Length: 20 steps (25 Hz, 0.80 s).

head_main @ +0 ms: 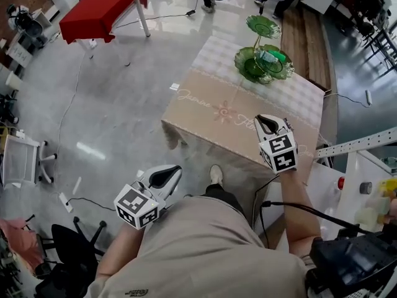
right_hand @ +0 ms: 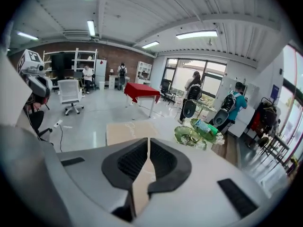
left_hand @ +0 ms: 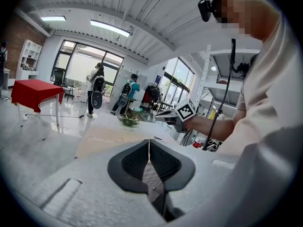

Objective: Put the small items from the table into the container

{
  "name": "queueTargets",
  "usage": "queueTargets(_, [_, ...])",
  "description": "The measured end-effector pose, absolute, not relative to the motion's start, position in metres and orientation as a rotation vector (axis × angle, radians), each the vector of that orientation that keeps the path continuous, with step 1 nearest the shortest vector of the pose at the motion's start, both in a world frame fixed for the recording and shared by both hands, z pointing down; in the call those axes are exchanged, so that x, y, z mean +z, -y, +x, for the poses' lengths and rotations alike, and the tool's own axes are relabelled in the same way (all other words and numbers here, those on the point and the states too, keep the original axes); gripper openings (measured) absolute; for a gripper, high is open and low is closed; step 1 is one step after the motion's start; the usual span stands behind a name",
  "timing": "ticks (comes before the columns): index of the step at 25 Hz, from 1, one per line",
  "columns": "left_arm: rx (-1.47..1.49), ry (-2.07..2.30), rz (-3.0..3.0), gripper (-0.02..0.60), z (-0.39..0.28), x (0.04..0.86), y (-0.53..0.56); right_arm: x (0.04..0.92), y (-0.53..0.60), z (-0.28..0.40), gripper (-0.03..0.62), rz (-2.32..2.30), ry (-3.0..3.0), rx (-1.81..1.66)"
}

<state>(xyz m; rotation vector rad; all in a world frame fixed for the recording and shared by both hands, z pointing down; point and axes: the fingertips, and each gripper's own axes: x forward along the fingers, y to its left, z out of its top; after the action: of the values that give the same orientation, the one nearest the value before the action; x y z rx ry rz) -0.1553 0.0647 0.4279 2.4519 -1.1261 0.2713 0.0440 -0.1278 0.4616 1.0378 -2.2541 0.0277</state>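
Note:
A green glass tiered dish stand (head_main: pixel 263 61) rises at the far end of the cloth-covered table (head_main: pixel 211 104), and a teal bottle-like item (head_main: pixel 273 56) lies in its lower dish. My right gripper (head_main: pixel 263 118) hovers over the table's near right part, shut with nothing between its pads. From the right gripper view (right_hand: pixel 148 141) the stand (right_hand: pixel 196 134) lies ahead to the right. My left gripper (head_main: pixel 177 169) hangs over the floor, left of the table's near corner, also shut and empty. In the left gripper view (left_hand: pixel 149 143) the table (left_hand: pixel 104 141) and the stand (left_hand: pixel 128 120) are ahead.
A red-clothed table (head_main: pixel 102 11) stands at the far left. A white office chair (head_main: pixel 22 160) and a black chair (head_main: pixel 71 247) are on the left, with cables across the floor. A white bench with small items (head_main: pixel 366 191) is at the right. People stand beyond the table (right_hand: pixel 194 96).

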Motion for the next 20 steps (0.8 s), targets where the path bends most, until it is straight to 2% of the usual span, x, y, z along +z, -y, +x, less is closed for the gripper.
queueTargets(11, [0.258, 1.014, 2.509, 0.009, -0.162, 0.435, -0.125, 0.485, -0.015, 0.006, 0.02, 1.009, 2.328, 0.143])
queueTargets(20, [0.297, 0.944, 2.541, 0.009, -0.156, 0.447, -0.154, 0.499, -0.078, 0.009, 0.018, 0.997, 2.32, 0.171])
